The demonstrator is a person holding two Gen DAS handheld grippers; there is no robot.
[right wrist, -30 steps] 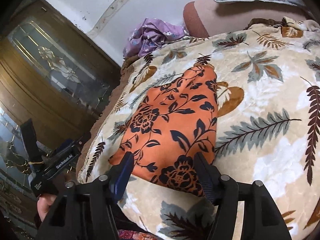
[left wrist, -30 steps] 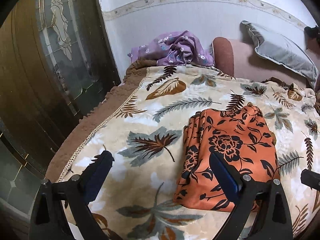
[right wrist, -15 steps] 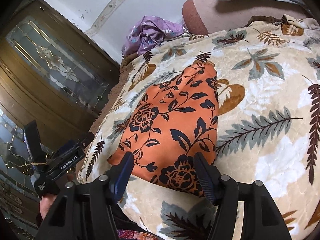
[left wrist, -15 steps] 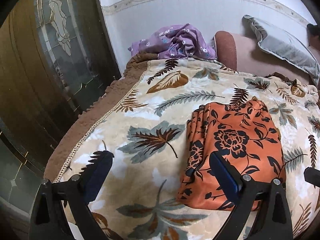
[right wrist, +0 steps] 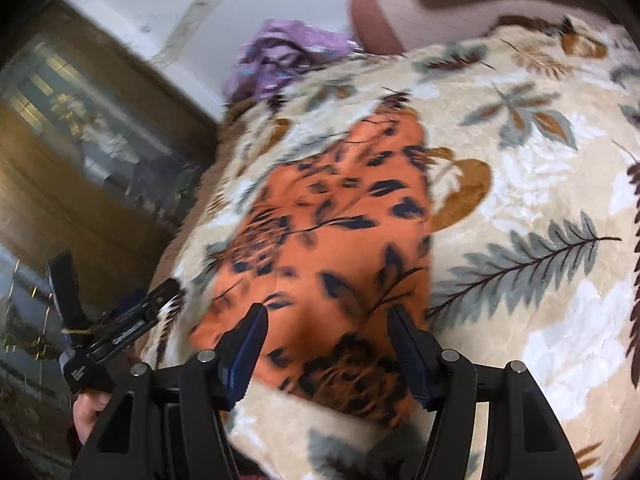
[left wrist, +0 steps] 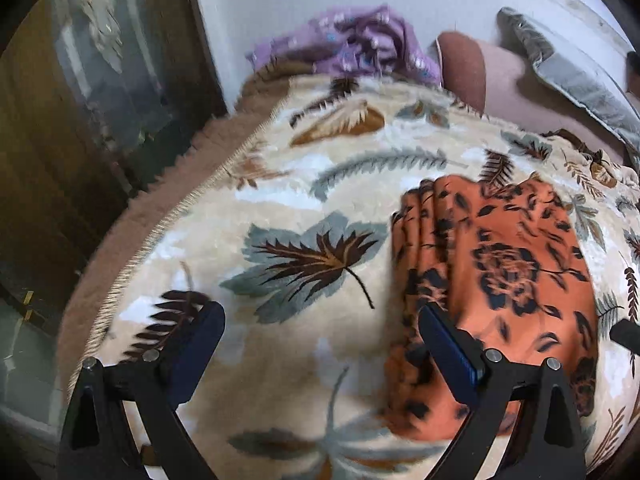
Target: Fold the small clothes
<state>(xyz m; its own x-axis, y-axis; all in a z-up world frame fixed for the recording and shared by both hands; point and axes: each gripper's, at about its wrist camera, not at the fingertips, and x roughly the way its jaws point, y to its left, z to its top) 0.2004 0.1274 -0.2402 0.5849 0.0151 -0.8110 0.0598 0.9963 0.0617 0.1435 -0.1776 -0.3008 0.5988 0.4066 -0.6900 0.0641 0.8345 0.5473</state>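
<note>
Orange garment (left wrist: 516, 280) lies folded, lower right of the left view, on the blanket (left wrist: 304, 184). Left claw (left wrist: 320, 344) released, straddling its left edge. Right claw (right wrist: 324, 344) released, over its near end. Advise lowering squarely, pinching all layers together.

Orange floral garment (left wrist: 504, 264) — folded, flat

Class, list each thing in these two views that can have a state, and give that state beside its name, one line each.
Orange floral garment: folded, lying flat on the blanket, not gripped.
Leaf-print blanket: spread out over the bed.
Purple floral cloth: crumpled, unfolded, at the far edge.
Grey pillow: leaning against the wall.
Left gripper: open, fingers empty.
Right gripper: open, fingers empty above the garment's near edge.
</note>
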